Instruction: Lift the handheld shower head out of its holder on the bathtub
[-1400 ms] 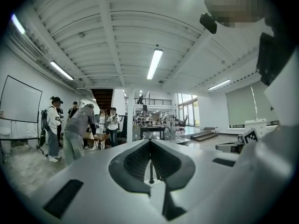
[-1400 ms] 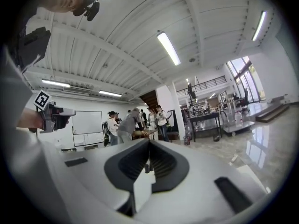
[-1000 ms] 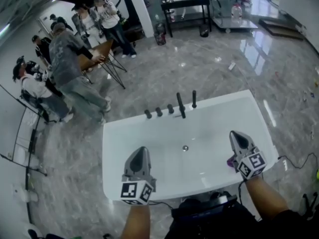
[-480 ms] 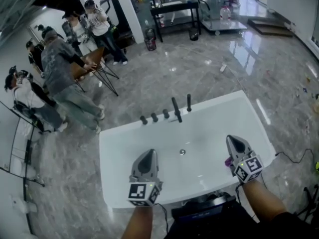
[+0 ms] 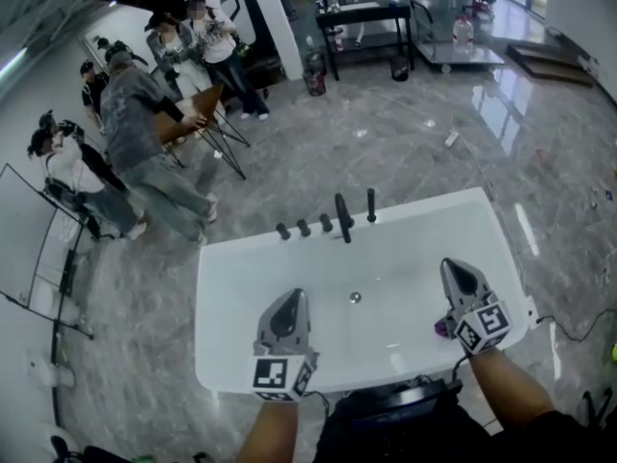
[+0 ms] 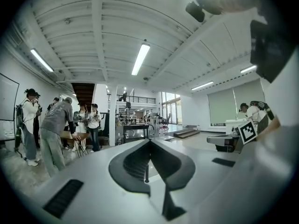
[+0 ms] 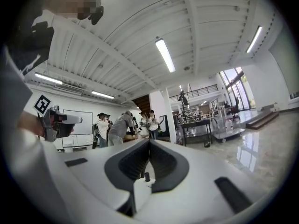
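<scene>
Shifted rightward, left tool [image 5: 288,299] — like right tool [image 5: 455,266] — is closed, empty; shower head [image 5: 370,204] tiny.

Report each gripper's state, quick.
Left gripper: closed, holding nothing.
Right gripper: closed, holding nothing.

A glossy grey marble floor [image 5: 386,143] is reflecting daylight from tall windows [image 7: 232,83], while long ceiling lamps [image 6: 140,59] are glowing between white beams. Several people [image 5: 130,114] are standing around a small wooden table [image 5: 196,114] near a white pillar [image 5: 280,22], and a black table [image 5: 371,8] is standing further back.
</scene>
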`<state>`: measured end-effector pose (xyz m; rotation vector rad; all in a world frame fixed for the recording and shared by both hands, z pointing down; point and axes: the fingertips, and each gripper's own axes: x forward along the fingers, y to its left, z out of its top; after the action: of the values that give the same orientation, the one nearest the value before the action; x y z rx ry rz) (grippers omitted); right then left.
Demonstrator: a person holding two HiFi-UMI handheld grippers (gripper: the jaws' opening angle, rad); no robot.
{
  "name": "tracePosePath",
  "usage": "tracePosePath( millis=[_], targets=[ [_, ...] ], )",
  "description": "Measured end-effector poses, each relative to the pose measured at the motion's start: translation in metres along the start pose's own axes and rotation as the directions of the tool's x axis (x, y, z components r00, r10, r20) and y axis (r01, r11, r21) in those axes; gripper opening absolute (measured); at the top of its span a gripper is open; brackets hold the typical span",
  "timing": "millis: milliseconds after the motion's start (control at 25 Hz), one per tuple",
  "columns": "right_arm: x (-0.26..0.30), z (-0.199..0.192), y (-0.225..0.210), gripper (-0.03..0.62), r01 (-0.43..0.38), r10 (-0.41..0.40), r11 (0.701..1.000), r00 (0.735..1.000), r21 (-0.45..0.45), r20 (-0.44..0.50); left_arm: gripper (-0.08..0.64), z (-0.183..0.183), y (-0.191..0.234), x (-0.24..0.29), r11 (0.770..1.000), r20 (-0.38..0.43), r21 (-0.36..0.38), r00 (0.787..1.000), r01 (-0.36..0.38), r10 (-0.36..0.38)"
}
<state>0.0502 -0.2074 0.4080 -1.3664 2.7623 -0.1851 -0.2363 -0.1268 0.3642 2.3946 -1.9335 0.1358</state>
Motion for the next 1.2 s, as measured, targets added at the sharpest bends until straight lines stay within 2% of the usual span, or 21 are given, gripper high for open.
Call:
tracePosePath(
  millis=[200,320,400,600,880,1200],
  targets=[
    [0.004,-0.002,-0.011,0.005,0.032,-0.032,0.999,0.999,0.005,-0.004,0.009,-0.002,0.007,0.007,1.0,0.002,-0.024,1.0,-0.002,0.002],
    [0.01,-0.001,-0.003,0.005,0.022,-0.022,1.0,1.0,-0.004,-0.006,0.009,-0.002,0.02,0.004,0.999,-0.007,-0.032,1.0,-0.003,0.003],
    [0.021,0.003,-0.001,0.005,0.017,-0.017,1.0,1.0,-0.02,0.014,0.009,-0.003,0.031,0.008,1.0,-0.018,-0.021,1.0,-0.015,0.015],
    [0.048,0.008,-0.015,0.005,0.082,-0.077,0.995,0.994,-0.058,0.083,0.009,-0.016,0.056,0.031,0.998,-0.011,-0.02,0.998,-0.067,0.067],
    [0.103,-0.013,-0.033,0.005,0.059,-0.057,0.997,0.998,-0.054,0.038,0.009,-0.029,0.07,0.077,0.997,0.015,-0.054,0.999,-0.048,0.048],
    [0.144,-0.046,-0.057,0.005,0.063,-0.063,0.997,0.998,-0.039,-0.001,0.009,-0.062,0.08,0.121,0.999,0.003,-0.032,0.999,-0.037,0.037]
  ],
)
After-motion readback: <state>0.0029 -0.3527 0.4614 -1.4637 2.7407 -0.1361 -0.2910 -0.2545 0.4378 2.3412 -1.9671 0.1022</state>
